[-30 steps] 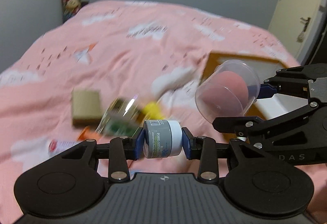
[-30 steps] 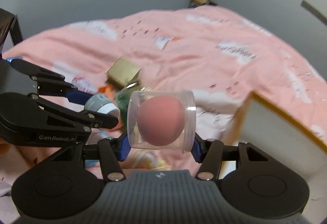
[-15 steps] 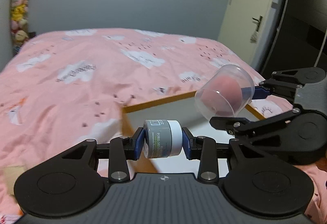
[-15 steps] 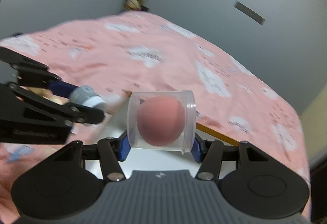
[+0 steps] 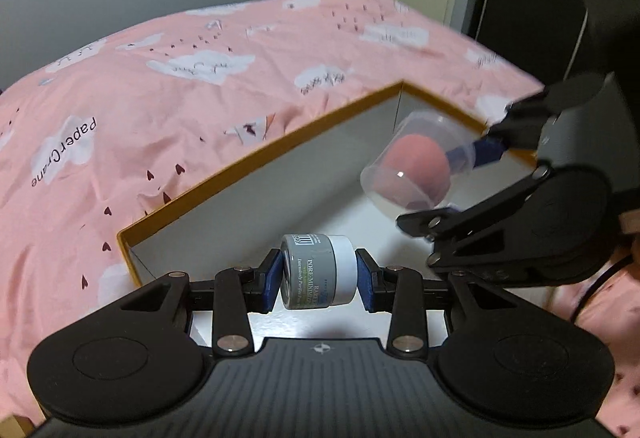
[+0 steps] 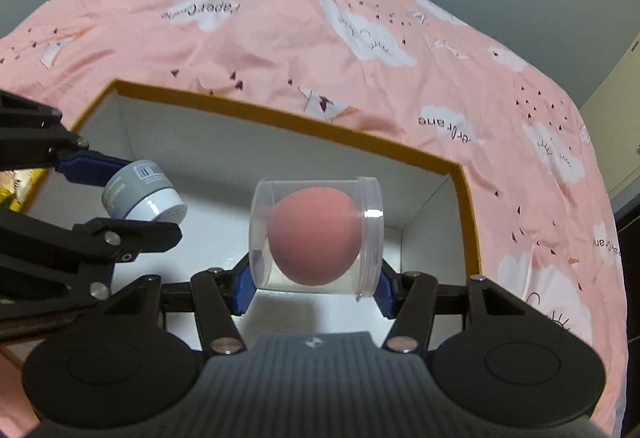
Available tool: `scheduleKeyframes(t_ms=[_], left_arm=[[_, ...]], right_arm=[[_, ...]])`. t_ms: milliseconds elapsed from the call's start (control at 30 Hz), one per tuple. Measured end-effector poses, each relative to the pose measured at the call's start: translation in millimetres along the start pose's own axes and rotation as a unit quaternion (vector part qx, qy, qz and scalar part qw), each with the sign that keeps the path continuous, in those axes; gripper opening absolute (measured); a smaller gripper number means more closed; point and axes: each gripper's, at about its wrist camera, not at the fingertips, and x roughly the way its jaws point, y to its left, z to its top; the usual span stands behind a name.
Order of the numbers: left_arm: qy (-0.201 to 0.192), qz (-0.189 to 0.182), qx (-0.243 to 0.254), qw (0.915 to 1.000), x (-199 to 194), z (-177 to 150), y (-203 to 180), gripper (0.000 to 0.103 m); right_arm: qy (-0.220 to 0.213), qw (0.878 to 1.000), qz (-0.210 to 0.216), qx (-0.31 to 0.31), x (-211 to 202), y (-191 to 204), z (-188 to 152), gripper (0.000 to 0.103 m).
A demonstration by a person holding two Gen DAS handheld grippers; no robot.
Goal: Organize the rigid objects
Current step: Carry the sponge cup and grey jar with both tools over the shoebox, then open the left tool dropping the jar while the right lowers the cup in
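From the left wrist, we are now looking down into the white box with the orange rim, where a second ago we were seeing scattered items on the pink bed. Our left gripper is clamping the grey jar end to end, its long axis running across between the pads, white lid toward our right, above the box's floor. Our right gripper is hovering over the box's far right corner.

From the right wrist, the box has come beneath us. Our right gripper is squeezing the clear case holding a pink sponge, lying sideways, cap rightward, over the box.
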Motion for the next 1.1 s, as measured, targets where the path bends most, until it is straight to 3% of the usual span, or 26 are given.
scheduleKeyframes(t_ms=[100, 267, 500, 800, 1100], left_arm=[[0.024, 0.013, 0.015, 0.9995, 14, 0, 0, 0.043], [0.047, 0.065, 0.07, 0.9943, 32, -3, -6, 0.043], [0.068, 0.111, 0.091, 0.9874, 42, -7, -9, 0.045], [0.042, 0.105, 0.065, 0.9915, 31, -6, 1, 0.06], [-0.017, 0.084, -0.02, 0.9961, -15, -2, 25, 0.068]], right_arm=[[0.009, 1.0, 0.003, 0.001, 10, -2, 0, 0.057], [0.02, 1.0, 0.01, 0.005, 22, -6, 0, 0.057], [0.03, 0.999, 0.018, 0.008, 31, -2, 2, 0.057], [0.035, 0.999, 0.026, 0.014, 34, 0, 3, 0.057], [0.035, 0.999, 0.029, 0.018, 36, 11, 13, 0.057]])
